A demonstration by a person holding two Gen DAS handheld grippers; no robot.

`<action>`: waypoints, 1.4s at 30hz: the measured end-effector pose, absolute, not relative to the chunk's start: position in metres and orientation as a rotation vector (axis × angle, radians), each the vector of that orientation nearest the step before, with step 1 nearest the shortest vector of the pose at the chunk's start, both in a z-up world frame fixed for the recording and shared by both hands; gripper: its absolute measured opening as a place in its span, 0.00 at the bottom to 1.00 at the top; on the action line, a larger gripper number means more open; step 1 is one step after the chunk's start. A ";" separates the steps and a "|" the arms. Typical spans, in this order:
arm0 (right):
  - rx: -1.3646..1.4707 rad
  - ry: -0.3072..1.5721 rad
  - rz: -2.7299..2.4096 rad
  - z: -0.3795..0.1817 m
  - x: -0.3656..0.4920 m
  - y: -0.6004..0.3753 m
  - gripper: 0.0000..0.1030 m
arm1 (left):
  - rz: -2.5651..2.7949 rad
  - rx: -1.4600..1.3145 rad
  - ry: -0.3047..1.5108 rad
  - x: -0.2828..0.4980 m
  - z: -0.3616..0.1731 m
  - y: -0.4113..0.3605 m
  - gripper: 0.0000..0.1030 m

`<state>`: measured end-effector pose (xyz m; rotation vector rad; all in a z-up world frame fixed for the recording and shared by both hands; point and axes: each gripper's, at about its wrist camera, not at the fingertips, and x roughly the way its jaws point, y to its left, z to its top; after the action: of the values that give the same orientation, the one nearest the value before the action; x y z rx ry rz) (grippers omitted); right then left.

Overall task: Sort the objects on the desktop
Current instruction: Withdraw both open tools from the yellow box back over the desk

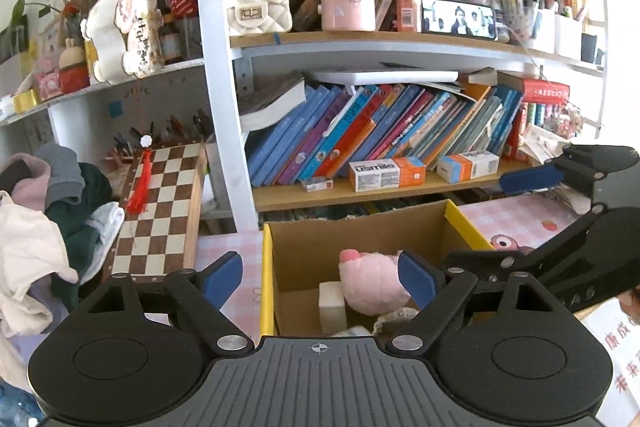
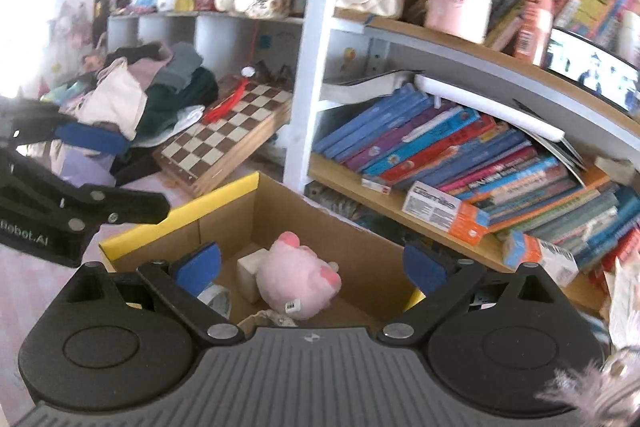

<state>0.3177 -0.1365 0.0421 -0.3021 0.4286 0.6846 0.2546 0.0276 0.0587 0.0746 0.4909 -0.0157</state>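
Note:
An open cardboard box [image 1: 360, 227] with yellow flap edges stands on the pink checked desk; it also shows in the right wrist view [image 2: 320, 219]. Inside lie a pink plush toy [image 1: 372, 283] [image 2: 296, 283], a white block [image 1: 332, 303] [image 2: 250, 269] and a small crocheted piece [image 2: 268, 317]. My left gripper [image 1: 320, 281] is open and empty, above the box's near edge. My right gripper [image 2: 312, 273] is open and empty over the box. Each gripper shows in the other's view: the right one at the right [image 1: 560, 183], the left one at the left [image 2: 60, 167].
A bookshelf [image 1: 360, 187] with leaning books and orange-white boxes [image 1: 386, 174] stands right behind the box. A folded chessboard [image 1: 160, 211] leans at the left beside a pile of clothes [image 1: 48, 227]. Fluffy material [image 2: 592, 387] is at the right wrist view's lower right.

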 end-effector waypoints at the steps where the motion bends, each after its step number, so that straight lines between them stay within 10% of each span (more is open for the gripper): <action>1: -0.292 0.429 0.671 0.043 0.313 -0.139 0.96 | -0.022 0.078 0.489 0.250 0.059 0.027 0.85; 42: -0.139 0.577 0.216 -0.032 0.098 -0.166 1.00 | -0.017 0.071 0.591 0.084 0.007 0.050 0.93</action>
<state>0.0975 -0.1663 -0.0318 -0.1392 0.5772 0.2159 0.0835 0.0500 0.0074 0.0714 0.5906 -0.0168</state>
